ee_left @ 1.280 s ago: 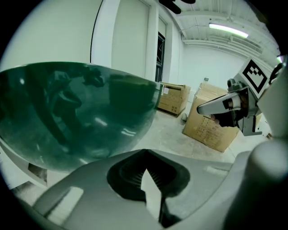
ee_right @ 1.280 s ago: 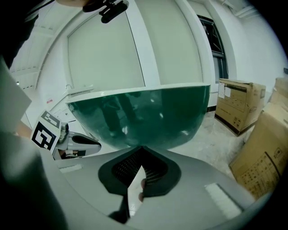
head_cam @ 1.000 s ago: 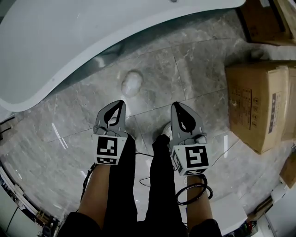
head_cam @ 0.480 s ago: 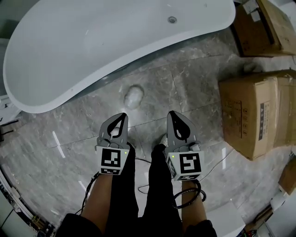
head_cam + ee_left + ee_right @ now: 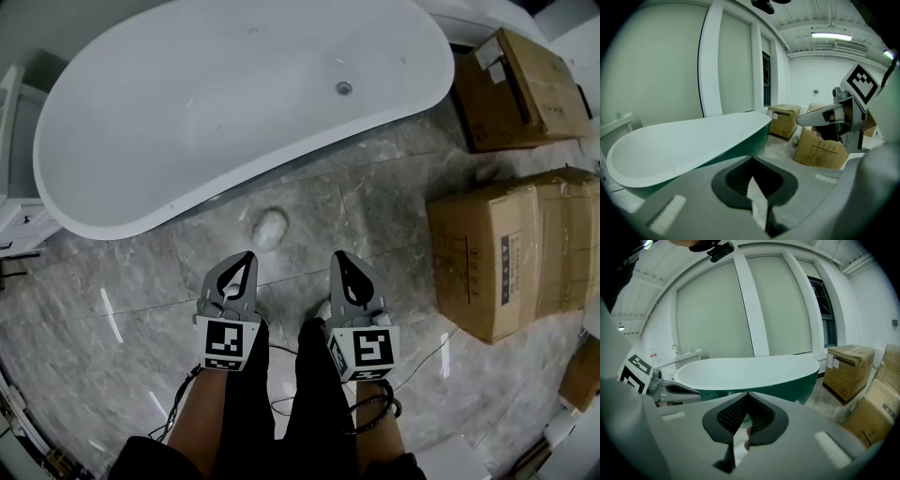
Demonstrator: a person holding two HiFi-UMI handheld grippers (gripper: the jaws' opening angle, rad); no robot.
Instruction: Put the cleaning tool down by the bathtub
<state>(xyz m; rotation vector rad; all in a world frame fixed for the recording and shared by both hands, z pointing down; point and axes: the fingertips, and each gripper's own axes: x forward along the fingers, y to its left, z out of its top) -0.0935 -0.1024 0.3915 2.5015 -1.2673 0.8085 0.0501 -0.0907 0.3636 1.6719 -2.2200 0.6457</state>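
The white bathtub [image 5: 234, 103] fills the upper half of the head view. On the grey marble floor just beside its near wall lies a pale rounded lump [image 5: 270, 227], which looks like the cleaning tool. Nothing touches it. My left gripper [image 5: 247, 256] and right gripper [image 5: 337, 255] hang side by side short of it, above the floor. Both are shut with nothing between the jaws. The left gripper view shows its shut tips [image 5: 752, 160] aimed at the tub [image 5: 689, 145]. From the right gripper view, the shut tips [image 5: 747, 394] face the tub [image 5: 750, 371] too.
Cardboard boxes [image 5: 497, 258] stand on the floor at the right, with another box [image 5: 516, 84] behind them near the tub's end. Cables [image 5: 375, 408] trail by the person's legs. A curved rail [image 5: 19, 412] borders the lower left.
The head view has tilted up, so more of the bathtub and boxes shows. Both grippers stay shut and side by side, slightly closer together. The pale lump has not moved.
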